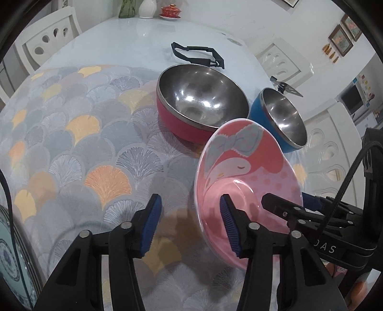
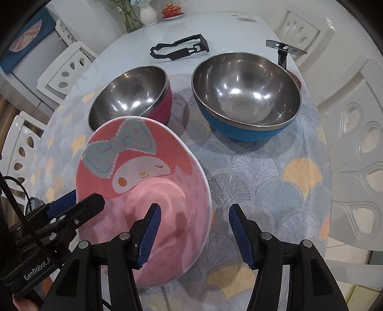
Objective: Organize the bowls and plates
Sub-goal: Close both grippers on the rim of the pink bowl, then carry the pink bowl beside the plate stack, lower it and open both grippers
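Note:
A pink cartoon plate point(image 1: 246, 167) point(image 2: 143, 167) sits over the fan-patterned cloth point(image 1: 71, 143). My left gripper point(image 1: 190, 227) point(image 2: 79, 203) straddles its left rim. One pad is inside the plate and the other outside, with cloth showing between that pad and the rim, so it is open. My right gripper point(image 2: 195, 234) point(image 1: 287, 198) straddles the opposite rim the same way, also open. Behind the plate stand a red steel-lined bowl point(image 1: 203, 100) point(image 2: 129, 95) and a blue steel-lined bowl point(image 1: 282, 114) point(image 2: 246, 91), both upright and empty.
A black strap clip point(image 1: 196, 55) point(image 2: 177, 47) and a small black stand point(image 2: 282, 50) lie on the glossy table beyond the bowls. Blue-patterned plates point(image 1: 9, 251) show at the left edge. White chairs point(image 2: 359, 143) ring the table. A vase point(image 2: 148, 14) and a red lidded cup point(image 1: 170, 10) stand far back.

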### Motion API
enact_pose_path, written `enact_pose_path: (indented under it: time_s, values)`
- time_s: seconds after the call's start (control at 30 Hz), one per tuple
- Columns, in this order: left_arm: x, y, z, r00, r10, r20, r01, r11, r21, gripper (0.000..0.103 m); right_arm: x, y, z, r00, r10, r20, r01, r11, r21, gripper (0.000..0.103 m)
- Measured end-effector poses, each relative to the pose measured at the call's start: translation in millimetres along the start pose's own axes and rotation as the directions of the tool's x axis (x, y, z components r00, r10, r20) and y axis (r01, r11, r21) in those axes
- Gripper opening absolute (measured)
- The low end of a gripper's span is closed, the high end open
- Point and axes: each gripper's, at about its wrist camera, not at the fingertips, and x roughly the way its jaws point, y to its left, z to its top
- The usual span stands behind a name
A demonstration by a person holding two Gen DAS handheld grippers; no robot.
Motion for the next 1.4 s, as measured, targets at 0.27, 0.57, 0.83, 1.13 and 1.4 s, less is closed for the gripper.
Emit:
enact_pose_path:
  time_s: [0.27,0.57,0.83,1.13,1.4]
  values:
    - [6.4,-3.7,-1.1,1.0,0.008,-0.002,-0.008,1.0,0.024,0.031,10.2,1.0,0.9,1.0,0.004,-0.013,-0.004,1.0,-0.007,0.044]
    - [4.3,-14.4,-3.9,1.0,-0.017,0.005,0.017,0.998,0.057,0.018,17.8,-4.3,-5.1,0.998,0.052,-0.046,-0.052,0.999,0.009,0.02]
    - [-8.7,-16.5,-7.8,0.999,-0.031,0.036,0.028,0.997,0.071,0.018,9.5,0.7,-11.0,0.999,0.043,-0.027,-0.043,0.999,-0.014,0.02]
    - [-58.2,-19.2,-21.1,0.994,-0.064,0.089,0.056,0.994,0.093,0.017,-33.0,15.6,-30.4,0.999,0.046,0.014,-0.045,0.998,-0.044,0.02]
    - [-110.1,-13.3,-51.0,0.99,-0.094,0.107,0.075,0.983,0.165,0.018,-79.2,44.3,-69.3,0.997,0.041,0.064,-0.039,0.999,-0.024,0.02]
